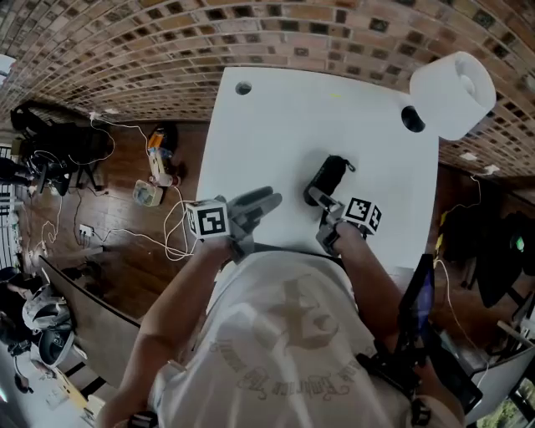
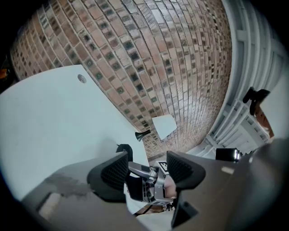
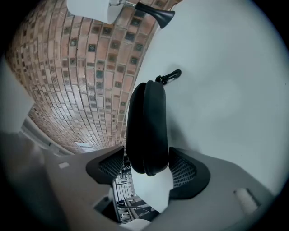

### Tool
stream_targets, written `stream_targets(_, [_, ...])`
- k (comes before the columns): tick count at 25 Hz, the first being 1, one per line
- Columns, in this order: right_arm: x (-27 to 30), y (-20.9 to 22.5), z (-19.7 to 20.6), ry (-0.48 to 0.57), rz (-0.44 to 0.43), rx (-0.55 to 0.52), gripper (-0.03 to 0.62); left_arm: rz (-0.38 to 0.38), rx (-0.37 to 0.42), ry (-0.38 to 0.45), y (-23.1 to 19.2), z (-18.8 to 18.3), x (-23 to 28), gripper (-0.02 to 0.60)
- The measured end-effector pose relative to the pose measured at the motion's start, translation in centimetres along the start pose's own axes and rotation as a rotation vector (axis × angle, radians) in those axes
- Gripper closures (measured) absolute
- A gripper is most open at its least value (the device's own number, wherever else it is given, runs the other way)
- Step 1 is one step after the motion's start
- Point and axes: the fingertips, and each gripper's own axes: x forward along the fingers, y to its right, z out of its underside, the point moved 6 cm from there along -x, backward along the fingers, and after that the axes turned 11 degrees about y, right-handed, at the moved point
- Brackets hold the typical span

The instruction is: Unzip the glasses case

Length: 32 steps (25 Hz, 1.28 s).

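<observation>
The black glasses case (image 1: pixel 327 176) lies on the white table (image 1: pixel 276 125), long axis running away from me. In the right gripper view the case (image 3: pixel 146 122) stands lengthwise, a small black clip (image 3: pixel 170 76) at its far end. My right gripper (image 3: pixel 146 164) is open, and the case's near end sits between its pads with slim gaps on both sides. In the head view the right gripper (image 1: pixel 321 201) is at the case's near end. My left gripper (image 1: pixel 265 201) hovers to the case's left, open and empty. In its own view the left gripper (image 2: pixel 146 173) faces the right gripper.
A white drum-shaped object (image 1: pixel 452 93) on a black cone mount (image 3: pixel 156 13) sits at the table's far right corner. A cable hole (image 1: pixel 243 88) is at the far left. Brick paving surrounds the table. Cables and gear (image 1: pixel 155 171) lie on the wooden floor to the left.
</observation>
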Motion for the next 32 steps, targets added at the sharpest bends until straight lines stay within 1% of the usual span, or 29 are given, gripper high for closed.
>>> stream_targets(2, [-0.2, 0.0, 0.5, -0.026, -0.007, -0.002, 0.29, -0.005, -0.005, 0.007, 0.2, 0.5, 0.2, 0.314])
stream_targets(4, [-0.6, 0.1, 0.9, -0.051, -0.012, 0.0, 0.29, 0.009, -0.005, 0.013, 0.5, 1.0, 0.6, 0.314])
stream_targets(9, [-2.4, 0.7, 1.0, -0.074, -0.017, -0.014, 0.292, -0.016, -0.021, 0.022, 0.9, 3.0, 1.0, 0.319])
stream_targets(12, [-3.8, 0.5, 0.2, -0.063, -0.04, -0.066, 0.333, -0.062, -0.027, 0.037, 1.0, 4.2, 0.9, 0.332])
stream_targets(14, [-5.0, 0.3, -0.3, -0.042, -0.063, -0.107, 0.37, -0.063, -0.009, 0.063, 1.1, 5.0, 1.0, 0.382])
stream_targets(17, [-6.9, -0.3, -0.8, -0.002, -0.105, -0.166, 0.427, -0.087, 0.035, 0.101, 1.3, 5.7, 0.7, 0.47])
stream_targets(21, [-9.1, -1.5, -0.6, 0.024, -0.156, -0.245, 0.472, -0.092, 0.106, 0.135, 1.7, 5.7, 0.3, 0.574])
stream_targets(23, [-10.2, -2.1, -0.4, 0.045, -0.176, -0.284, 0.496, -0.073, 0.134, 0.14, 1.9, 5.8, 0.4, 0.58])
stream_targets(25, [-11.3, -2.8, -0.6, 0.078, -0.186, -0.344, 0.507, -0.047, 0.189, 0.129, 2.0, 5.8, 0.6, 0.58])
stream_targets(30, [-13.5, -5.3, 0.1, 0.138, -0.259, -0.599, 0.52, -0.022, 0.349, 0.096, 3.0, 5.9, -0.4, 0.58])
stream_targets(32, [-14.5, -6.4, 0.7, 0.161, -0.277, -0.679, 0.535, -0.008, 0.397, 0.089, 3.4, 6.0, -0.9, 0.58])
